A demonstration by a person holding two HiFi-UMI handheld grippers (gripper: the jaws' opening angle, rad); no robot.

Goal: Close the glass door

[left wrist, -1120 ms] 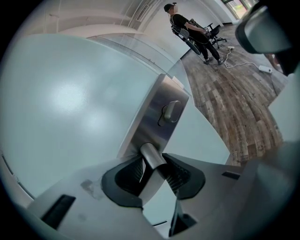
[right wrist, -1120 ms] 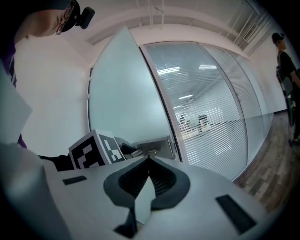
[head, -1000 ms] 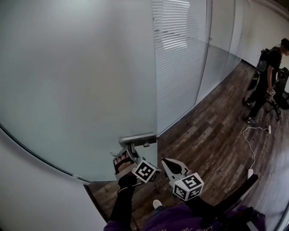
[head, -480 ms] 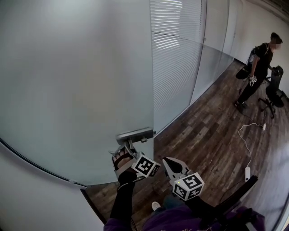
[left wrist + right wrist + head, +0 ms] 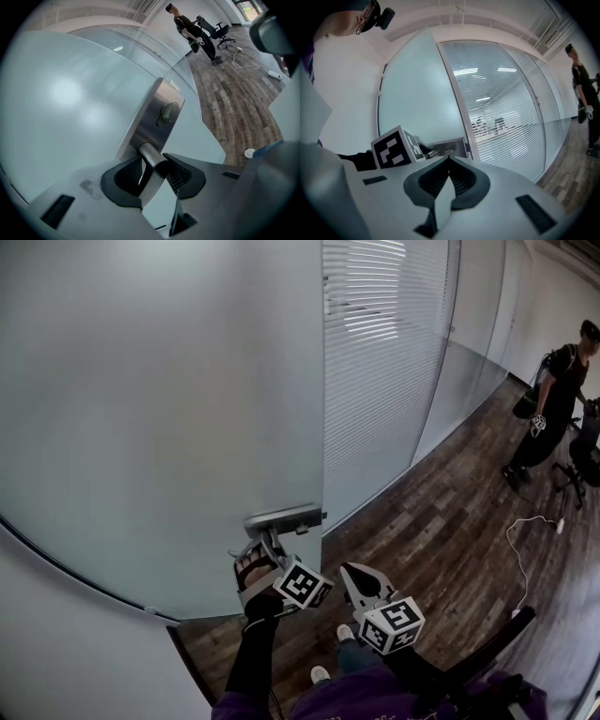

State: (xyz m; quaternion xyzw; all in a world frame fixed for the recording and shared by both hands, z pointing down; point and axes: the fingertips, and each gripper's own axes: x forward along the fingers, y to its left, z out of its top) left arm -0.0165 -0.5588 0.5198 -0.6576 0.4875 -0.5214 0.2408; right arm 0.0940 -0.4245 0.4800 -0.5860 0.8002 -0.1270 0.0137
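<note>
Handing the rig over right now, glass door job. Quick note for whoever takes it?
Left gripper: jaws around the door handle, just been opening, not clamping it.
Right gripper: jaws shut, empty, beside the left.
Glass door: edge looks up against the blind panel; whether it has latched I can't tell.
Left to do: confirm it's shut, slide the left gripper off the handle.

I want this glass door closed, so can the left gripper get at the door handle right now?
Probably yes. The left gripper is at the door handle, which sits between its jaws; they have just been opening and leave a gap on one side. Nothing blocks it.
</note>
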